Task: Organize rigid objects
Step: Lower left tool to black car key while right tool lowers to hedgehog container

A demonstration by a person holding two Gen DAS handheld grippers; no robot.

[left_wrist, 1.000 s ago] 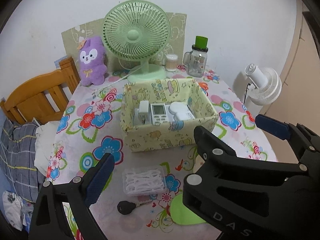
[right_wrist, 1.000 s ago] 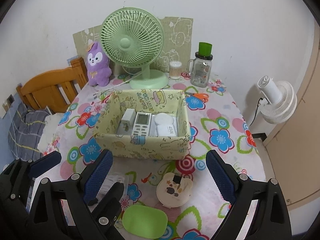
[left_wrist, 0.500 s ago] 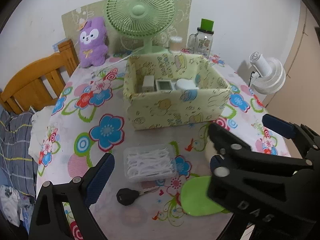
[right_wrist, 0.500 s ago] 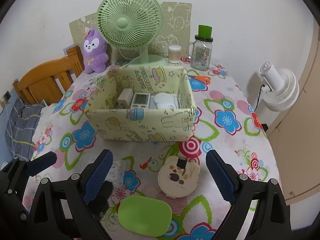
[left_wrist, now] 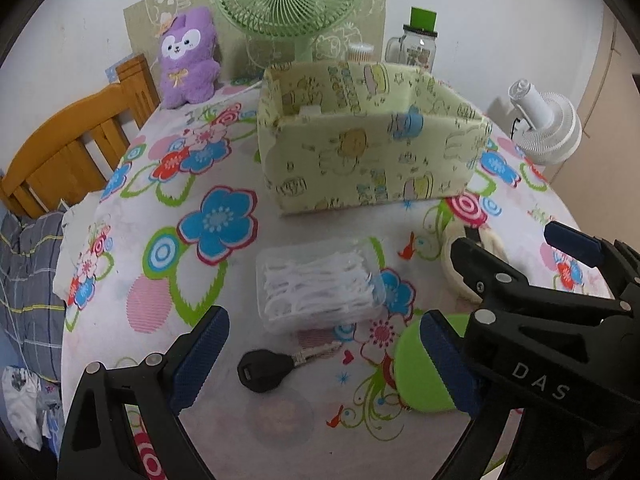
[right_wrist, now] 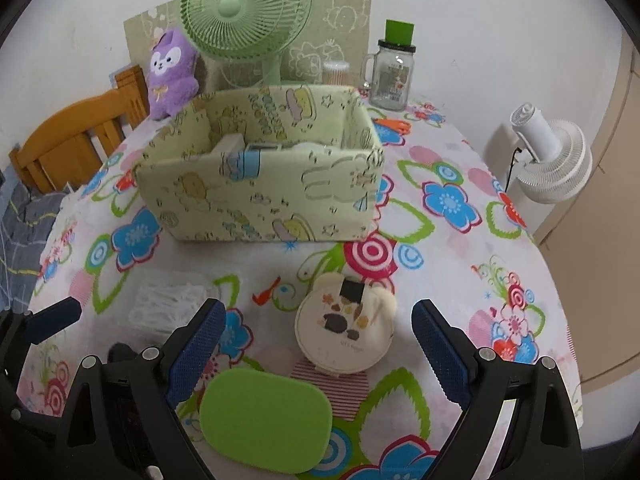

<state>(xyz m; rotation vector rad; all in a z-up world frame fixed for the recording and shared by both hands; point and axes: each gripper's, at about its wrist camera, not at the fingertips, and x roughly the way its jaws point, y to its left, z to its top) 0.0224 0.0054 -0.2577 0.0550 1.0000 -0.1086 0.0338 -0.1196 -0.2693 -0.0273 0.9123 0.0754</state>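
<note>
Both claws hang over the near edge of the tabletop [right_wrist: 460,248], jaws wide, nothing between them.

Right claw [right_wrist: 316,356]: the round case [right_wrist: 344,334] lies between its fingers, centre of the right view, just short of the tips; the green case [right_wrist: 266,420] is at lower centre, long axis running left-right.

Left claw [left_wrist: 324,356]: the floss box [left_wrist: 316,286] sits just above the gap, long axis left-right across the jaws; the key [left_wrist: 276,366] lies inside the gap.

Judgement: each claw is nearer its own item. The bin [right_wrist: 260,192], upper centre, lies beyond.
</note>
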